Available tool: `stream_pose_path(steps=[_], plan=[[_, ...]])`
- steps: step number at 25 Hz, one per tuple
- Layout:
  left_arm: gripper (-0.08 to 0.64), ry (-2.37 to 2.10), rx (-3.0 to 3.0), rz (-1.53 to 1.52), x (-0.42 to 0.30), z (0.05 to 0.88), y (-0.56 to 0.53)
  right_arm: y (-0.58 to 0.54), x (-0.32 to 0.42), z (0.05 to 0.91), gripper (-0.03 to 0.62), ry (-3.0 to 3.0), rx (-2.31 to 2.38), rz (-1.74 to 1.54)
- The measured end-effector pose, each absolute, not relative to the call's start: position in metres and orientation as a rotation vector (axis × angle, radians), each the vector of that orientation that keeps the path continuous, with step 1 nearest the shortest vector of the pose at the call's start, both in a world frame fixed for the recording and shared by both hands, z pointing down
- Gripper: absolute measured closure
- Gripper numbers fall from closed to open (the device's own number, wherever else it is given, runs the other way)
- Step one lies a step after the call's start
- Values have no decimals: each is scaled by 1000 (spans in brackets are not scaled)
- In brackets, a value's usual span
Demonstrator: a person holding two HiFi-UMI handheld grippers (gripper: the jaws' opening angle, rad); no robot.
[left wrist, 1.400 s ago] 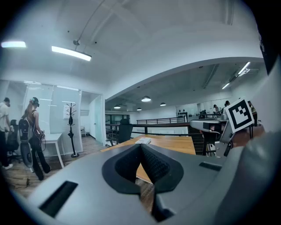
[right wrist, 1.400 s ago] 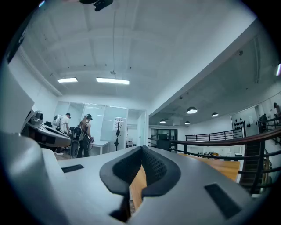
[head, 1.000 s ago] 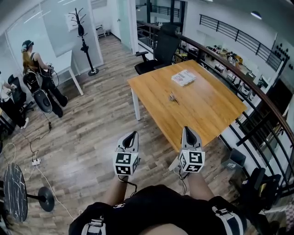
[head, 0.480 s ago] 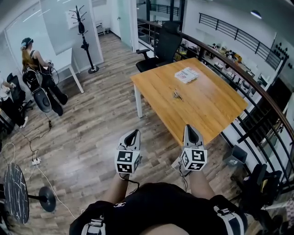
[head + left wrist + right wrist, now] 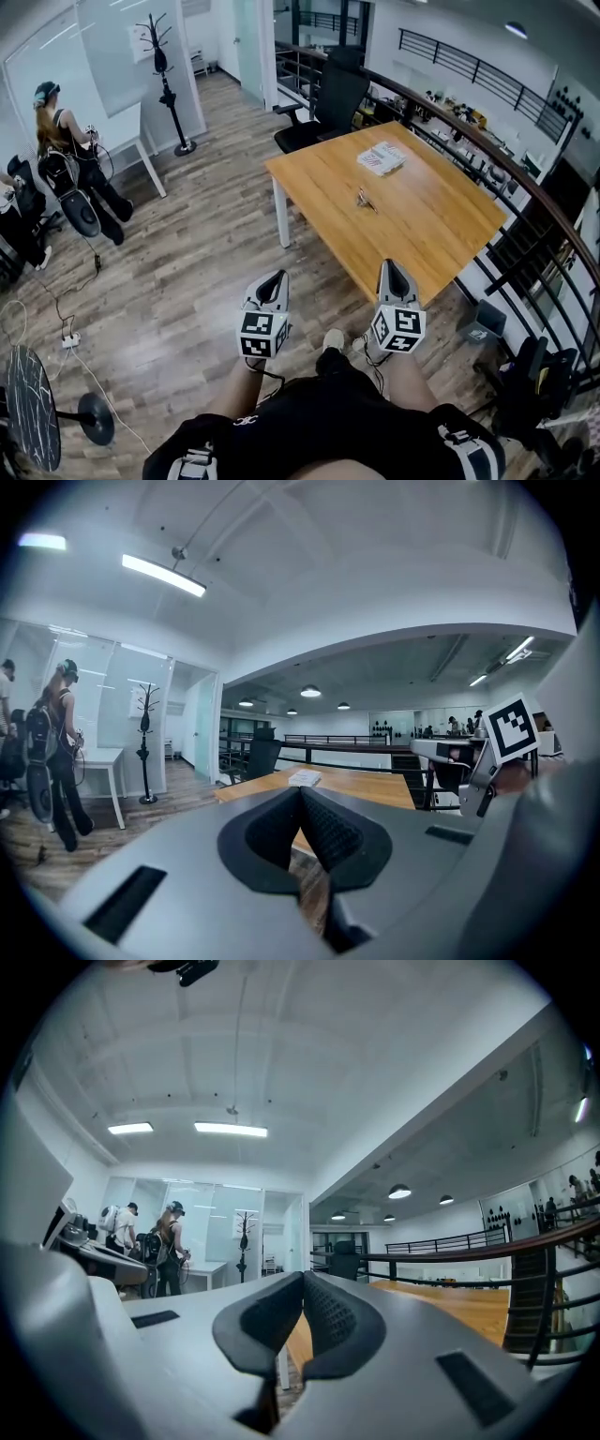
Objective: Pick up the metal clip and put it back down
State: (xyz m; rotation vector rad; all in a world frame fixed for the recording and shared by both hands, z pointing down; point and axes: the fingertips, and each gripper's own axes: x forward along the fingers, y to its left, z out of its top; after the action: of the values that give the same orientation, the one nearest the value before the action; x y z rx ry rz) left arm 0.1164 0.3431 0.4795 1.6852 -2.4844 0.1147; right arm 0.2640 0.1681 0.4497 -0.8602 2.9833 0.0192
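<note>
The small metal clip [image 5: 364,198] lies near the middle of the orange wooden table [image 5: 441,234], well ahead of both grippers. My left gripper [image 5: 273,278] and right gripper [image 5: 390,267] are held side by side over the floor, short of the table's near corner. In the left gripper view the left gripper [image 5: 300,790] is shut, its pads meeting with nothing between them. The right gripper [image 5: 303,1275] is likewise shut and empty in its own view. I cannot make out the clip in either gripper view.
A white booklet [image 5: 382,157] lies at the table's far end, with a black office chair [image 5: 336,101] behind it. A dark railing [image 5: 525,197] runs along the right. At the left are people [image 5: 56,141], a white desk [image 5: 127,127], a coat stand [image 5: 164,75] and floor cables [image 5: 66,339].
Both grippers have shifted slightly forward and right toward the table's near corner, staying shut. A shoe now shows on the floor between them.
</note>
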Motion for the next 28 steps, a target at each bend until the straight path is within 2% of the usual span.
stream_pose_path(steps=[6, 12, 19, 28], plan=[[548, -2439, 1678, 165, 59, 501, 275, 102, 202, 476, 576, 3006, -882, -24], [548, -2438, 1681, 183, -21, 497, 158, -15, 123, 483, 577, 3028, -891, -41], [548, -2426, 1775, 239, -91, 460, 4, -153, 47, 454, 577, 2999, -882, -33], [548, -2283, 1856, 304, -121, 474, -124, -258, 17, 457, 575, 2997, -956, -67]])
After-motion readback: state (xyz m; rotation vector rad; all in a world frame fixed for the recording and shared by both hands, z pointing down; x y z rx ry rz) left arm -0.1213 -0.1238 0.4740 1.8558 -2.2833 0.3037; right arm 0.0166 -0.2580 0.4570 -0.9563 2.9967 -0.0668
